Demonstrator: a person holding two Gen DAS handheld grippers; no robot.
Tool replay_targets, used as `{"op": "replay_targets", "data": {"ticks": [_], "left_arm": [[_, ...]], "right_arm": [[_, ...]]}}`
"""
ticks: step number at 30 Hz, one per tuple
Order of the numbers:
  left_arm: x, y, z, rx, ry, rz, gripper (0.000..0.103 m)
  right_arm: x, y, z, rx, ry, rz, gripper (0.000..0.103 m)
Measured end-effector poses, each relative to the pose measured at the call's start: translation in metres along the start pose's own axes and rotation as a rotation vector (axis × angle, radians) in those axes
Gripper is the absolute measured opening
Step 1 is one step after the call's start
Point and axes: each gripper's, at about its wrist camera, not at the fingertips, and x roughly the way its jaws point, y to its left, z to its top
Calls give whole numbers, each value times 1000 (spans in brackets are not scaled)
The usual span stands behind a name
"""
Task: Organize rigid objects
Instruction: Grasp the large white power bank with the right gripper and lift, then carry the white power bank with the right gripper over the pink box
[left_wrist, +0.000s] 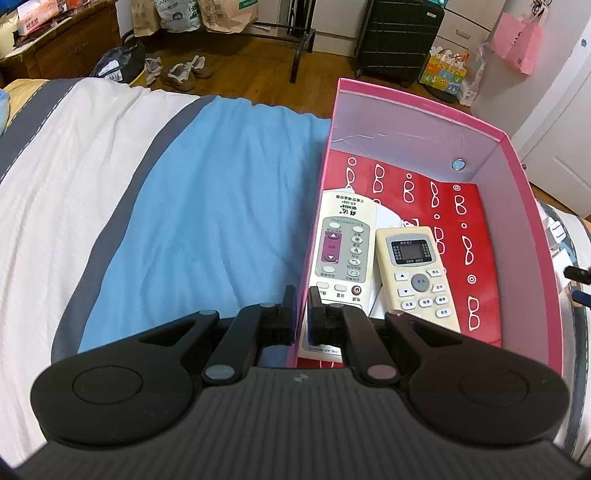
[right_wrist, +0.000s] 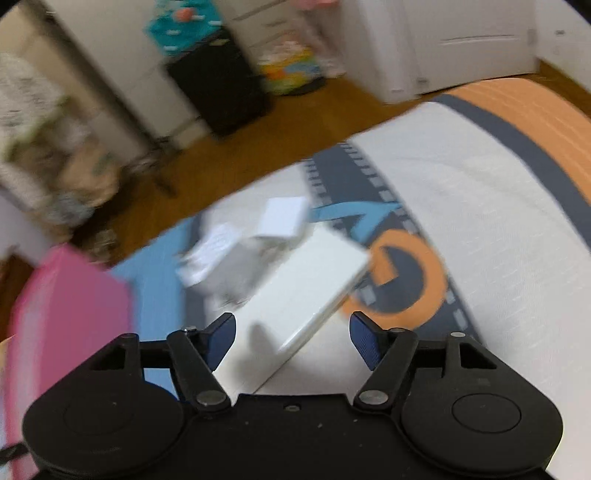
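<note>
left wrist view: left gripper (left_wrist: 302, 306) sits at the near left wall of one pink box (left_wrist: 517, 206), its two blue-padded fingers (left_wrist: 290, 308) drawn close on either side of that wall, pinching it. the box rests on a bed cover (left_wrist: 207, 206) with a blue patch, white areas and grey stripes. box floor is red with white glasses drawings.

count inside the box: two remotes. one white remote (left_wrist: 341, 245) with a purple button panel lies along the left wall, its near end just beside the gripper's right finger. one cream remote (left_wrist: 417, 275) with a small screen lies just to its right, tilted, edges touching or nearly so. something white lies under both; cannot tell what it is.

floor beyond the bed: one pair of shoes (left_wrist: 186, 72), one black suitcase (left_wrist: 399, 40), three paper bags along the wall, one pink bag (left_wrist: 517, 42) hanging at the right.

right wrist view (heavy motion blur): right gripper (right_wrist: 293, 339) has fingers spread wide, nothing between the pads. below and ahead of it one flat white box (right_wrist: 314, 291) lies on the bed cover, not touched. beyond it two or three smaller white items (right_wrist: 229, 254), too blurred to count surely. the pink box shows at the left edge of this view, well apart from these items.
</note>
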Motion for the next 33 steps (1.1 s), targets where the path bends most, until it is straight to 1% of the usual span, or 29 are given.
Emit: {"op": "replay_targets", "data": {"ticks": [2,4,6,7,9,10,13,15,16,18,20,22,23,24,26,28,31,32,33], "left_arm": [[0,0,0,-1,0,-1,5],[1,-1,0,1,-3,-3,5],[1,-2,0,3,-9,-6,5],[1,-1,1,3,-7,-7,5],[3,0,1,1,-4,-11,5],[4,1,2,1,-1,-14,5],[6,3,2,-2,5,-22,5],[7,3,2,-2,8,-22,5],[7,3,2,0,8,-23,5],[6,4,2,1,7,-27,5],[6,6,3,-9,9,-34,5],[5,7,3,-12,8,-36,5],[5,6,3,-12,7,-36,5],[4,6,3,-9,5,-34,5],[3,5,2,-7,3,-34,5],[2,6,2,-6,0,-37,5],[3,5,2,-6,0,-34,5],[2,6,2,-9,2,-34,5],[3,5,2,-10,5,-32,5]], "right_arm": [[11,0,9,50,8,-53,73],[17,0,15,114,0,-58,73],[23,9,21,129,6,-74,75],[28,15,22,126,13,-103,76],[35,27,22,97,23,-170,76],[38,31,20,82,12,-196,76],[40,40,5,44,-57,-230,78],[44,47,-2,-41,-70,-251,83],[46,50,-5,-81,-72,-257,83],[45,50,-10,-144,-77,-244,83],[38,42,-12,-176,-67,-198,83],[31,36,-12,-200,-37,-177,76],[25,35,-12,-216,-16,-172,70],[21,35,-12,-233,8,-170,67],[11,33,-15,-255,67,-150,63],[1,28,-17,-261,124,-119,62],[-12,17,-27,-280,221,-43,62],[-17,12,-32,-290,235,-16,64],[-21,7,-38,-275,229,5,69]]}}
